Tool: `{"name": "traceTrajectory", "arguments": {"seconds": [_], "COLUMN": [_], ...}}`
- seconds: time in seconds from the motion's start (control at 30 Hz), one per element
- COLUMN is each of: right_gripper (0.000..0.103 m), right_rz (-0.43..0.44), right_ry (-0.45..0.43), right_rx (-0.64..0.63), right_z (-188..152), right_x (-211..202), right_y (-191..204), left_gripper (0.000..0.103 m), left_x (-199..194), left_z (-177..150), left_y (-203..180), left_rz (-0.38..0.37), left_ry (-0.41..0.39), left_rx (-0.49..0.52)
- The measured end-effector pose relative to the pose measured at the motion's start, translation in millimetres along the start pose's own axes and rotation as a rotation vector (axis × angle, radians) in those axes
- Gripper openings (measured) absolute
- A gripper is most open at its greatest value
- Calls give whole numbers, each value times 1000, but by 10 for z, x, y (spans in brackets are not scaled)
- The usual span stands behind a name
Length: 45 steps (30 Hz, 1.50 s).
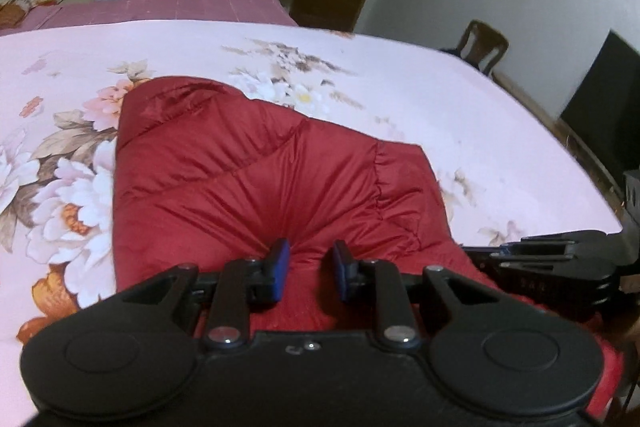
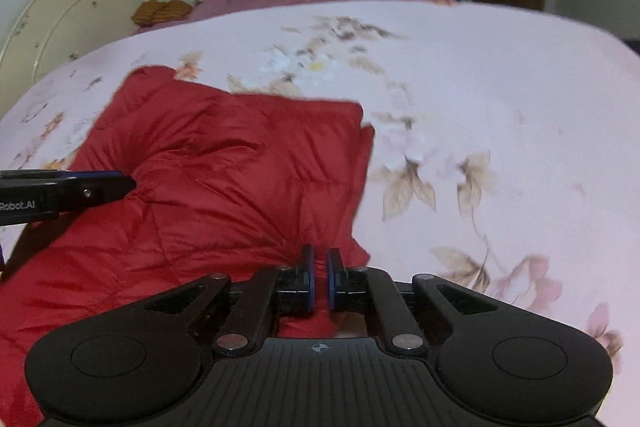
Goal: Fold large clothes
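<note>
A red quilted jacket (image 1: 240, 179) lies folded over on a pink floral bedsheet (image 1: 440, 107). In the left wrist view my left gripper (image 1: 310, 259) is shut on a bunch of its fabric, and creases fan out from the blue pads (image 1: 280, 259). My right gripper (image 1: 536, 255) shows side-on at the right edge. In the right wrist view the jacket (image 2: 224, 167) fills the left half. My right gripper (image 2: 321, 267) is pinched almost together on the jacket's near right edge. The left gripper (image 2: 120, 183) reaches in from the left over the cloth.
The bedsheet (image 2: 500, 107) stretches wide to the right of the jacket. Beyond it lie pink bedding (image 1: 160, 7), a cream headboard (image 2: 60, 7) and orange items (image 2: 160, 9). A wooden chair (image 1: 484, 43) and a dark screen (image 1: 604, 115) stand past the bed's right edge.
</note>
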State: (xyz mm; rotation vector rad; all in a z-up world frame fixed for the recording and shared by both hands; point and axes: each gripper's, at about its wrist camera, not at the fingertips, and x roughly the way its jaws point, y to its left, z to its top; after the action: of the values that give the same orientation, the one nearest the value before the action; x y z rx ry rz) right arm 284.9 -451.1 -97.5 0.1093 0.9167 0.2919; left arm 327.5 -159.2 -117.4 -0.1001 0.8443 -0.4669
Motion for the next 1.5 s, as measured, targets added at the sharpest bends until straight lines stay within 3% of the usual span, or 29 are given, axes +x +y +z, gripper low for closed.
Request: {"name": "traceTrajectory", "arguments": {"seconds": [0.1,0.2,0.33,0.47,0.73,0.93,1.1,1.13,1.17,1.2,1.37,1.5], "right_gripper": [5,6,6,6,6,5,5,6,6,6,6,6], "right_rz": [5,-6,83,163,151,143,154,149,147,148,109,99], "right_ry": [3,-6,-68,-60,31,88,92,78,46,12,-116,-147], "right_rx": [39,62,18,-52,-72,-67,-55,-48,-39,-27,48,68], "right_z": [19,90,92,-95,-538,-850,-801,-754,-700,-633,-222,20], "right_x": [-36,-256,-844,-1252,-1287,-900,-952,-1019,-1117,-1194,-1213,-932], "right_y": [-48,-45,102,339,501,474,432,419,392,343,159,108], "left_gripper": [22,22,22,22,22,18,16,19,33,39,39,37], "left_x": [-57,-373,-933,-1251,-1291,-1160,-1231,-1310,-1385,-1431,-1291,-1002], "left_z": [-7,-21,-204,-450,-938,-1139,-1048,-992,-961,-916,-574,-372], "left_y": [-8,-60,-154,-257,-341,-256,-200,-194,-203,-198,-155,-145], "left_rz": [-4,-26,-89,-112,-72,-43,-66,-67,-59,-48,-21,11], "left_ry": [8,-29,-78,-79,-17,-13,1,-22,-61,-97,-189,-164], "left_rx": [4,21,37,37,54,20,-39,-50,-53,-50,-36,-11]}}
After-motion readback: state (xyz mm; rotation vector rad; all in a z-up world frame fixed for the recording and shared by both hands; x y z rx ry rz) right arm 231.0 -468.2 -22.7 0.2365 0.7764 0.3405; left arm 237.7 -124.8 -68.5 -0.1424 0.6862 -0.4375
